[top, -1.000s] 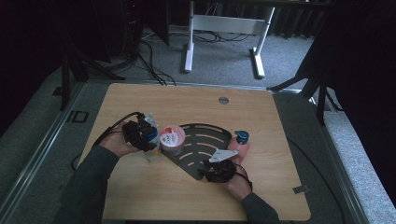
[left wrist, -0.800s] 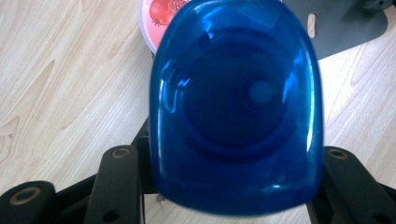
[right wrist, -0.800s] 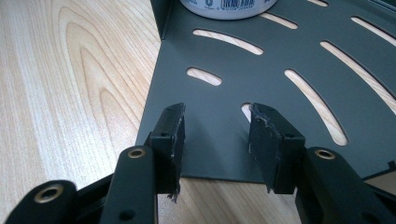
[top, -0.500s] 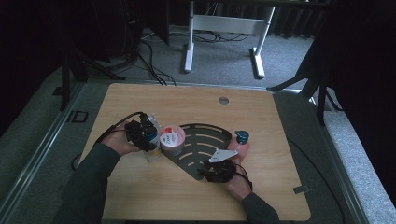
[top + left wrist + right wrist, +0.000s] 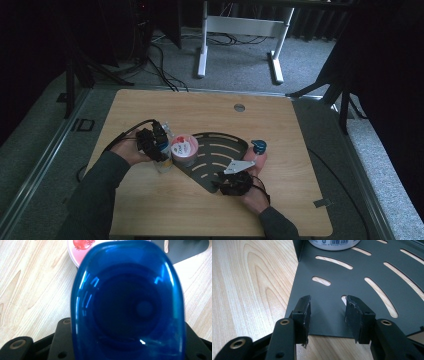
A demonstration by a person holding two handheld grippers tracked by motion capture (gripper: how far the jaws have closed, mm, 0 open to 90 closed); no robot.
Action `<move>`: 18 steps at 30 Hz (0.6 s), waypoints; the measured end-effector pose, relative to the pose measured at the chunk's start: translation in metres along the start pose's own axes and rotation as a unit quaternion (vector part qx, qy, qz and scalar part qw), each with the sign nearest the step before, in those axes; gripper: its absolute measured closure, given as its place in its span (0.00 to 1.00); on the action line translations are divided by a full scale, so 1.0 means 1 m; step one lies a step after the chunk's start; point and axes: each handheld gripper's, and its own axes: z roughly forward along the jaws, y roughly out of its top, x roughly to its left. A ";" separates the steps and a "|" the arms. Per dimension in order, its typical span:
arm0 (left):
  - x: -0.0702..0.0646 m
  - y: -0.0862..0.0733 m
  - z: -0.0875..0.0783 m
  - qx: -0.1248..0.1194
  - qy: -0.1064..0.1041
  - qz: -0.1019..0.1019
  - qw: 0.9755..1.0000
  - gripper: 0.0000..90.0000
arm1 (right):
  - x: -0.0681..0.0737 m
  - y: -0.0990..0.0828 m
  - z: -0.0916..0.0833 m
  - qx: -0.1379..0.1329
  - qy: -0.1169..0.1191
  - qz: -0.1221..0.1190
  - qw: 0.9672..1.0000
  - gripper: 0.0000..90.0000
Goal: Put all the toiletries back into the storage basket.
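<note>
The left gripper (image 5: 159, 145) has its jaws clamped on a blue cup (image 5: 127, 302), and they've just been squeezing in a bit; it sits right beside the pink tub (image 5: 184, 148). The right gripper (image 5: 328, 315) hangs with jaws spread and empty over the near edge of the dark slotted tray (image 5: 372, 272) on the wooden table (image 5: 165, 200).

High view overhead facing forward, gripper views close — perhaps sharing slotted tray (image 5: 362, 270)

Left hand-held gripper (image 5: 159, 145) jaws closing further, blue cup (image 5: 127, 302) between them
</note>
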 end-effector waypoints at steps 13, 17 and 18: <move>0.002 0.003 0.000 0.010 -0.006 0.004 1.000 0.58 | 0.000 0.000 0.000 0.000 0.000 0.000 1.000 0.61; 0.003 0.004 0.000 0.013 -0.007 0.005 1.000 0.58 | 0.000 0.000 0.000 0.000 0.000 0.000 1.000 0.61; 0.003 0.003 0.000 0.013 -0.008 0.004 1.000 0.58 | 0.000 0.000 0.000 0.000 0.000 0.000 1.000 0.61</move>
